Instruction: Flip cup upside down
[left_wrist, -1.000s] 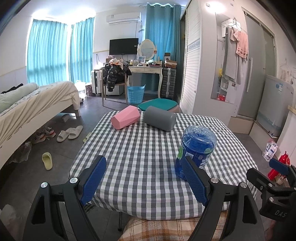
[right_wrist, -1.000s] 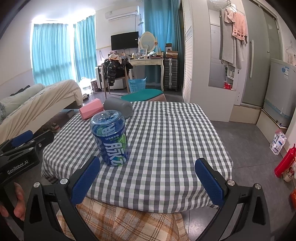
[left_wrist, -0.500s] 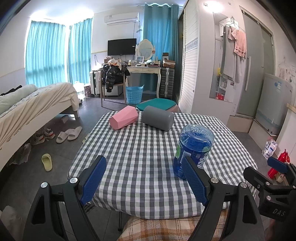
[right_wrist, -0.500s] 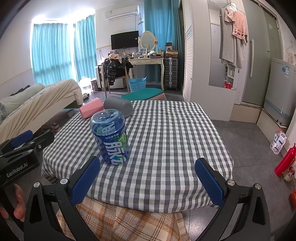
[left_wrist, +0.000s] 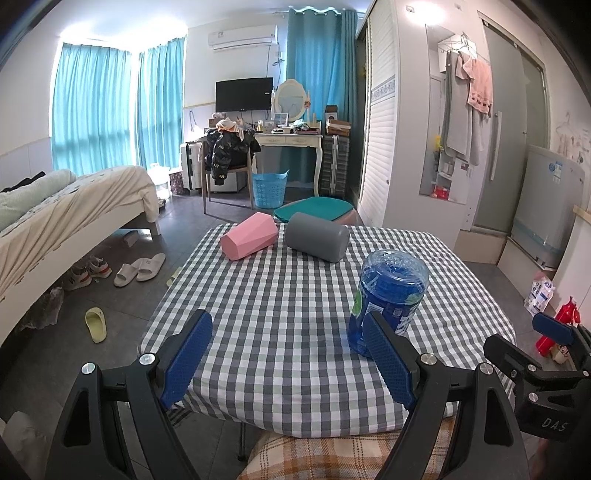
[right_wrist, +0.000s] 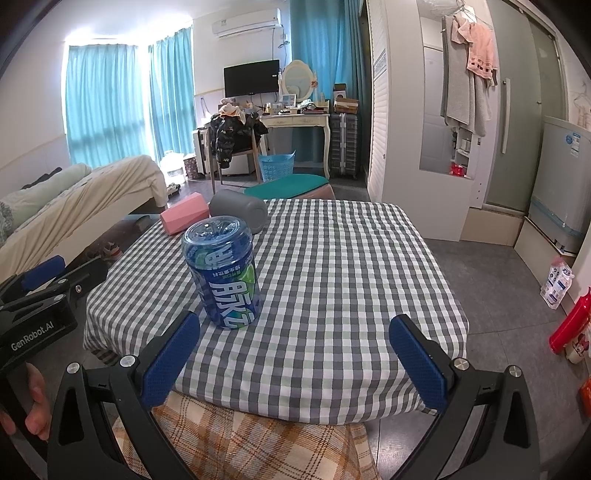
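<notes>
Hovering spread and empty at the table's (left_wrist: 295, 295) near edge, left gripper (left_wrist: 291, 354) and right gripper (right_wrist: 295, 354); lying sideways at the far edge, pink cup (left_wrist: 249, 242) and grey cup (left_wrist: 317, 242), awaiting flipping; standing nearer, blue can (right_wrist: 223, 273).

Bright daylight through teal curtains (left_wrist: 92, 110), blown-out glare above them, sharp focus, heavy fisheye bending, dark corners.

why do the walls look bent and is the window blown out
Left wrist view: fisheye bends the wardrobe and darkens the corners; daylight glares at the top of the curtains. Right wrist view: same curvature, same washed-out window; the blue cup stays sharp.
</notes>
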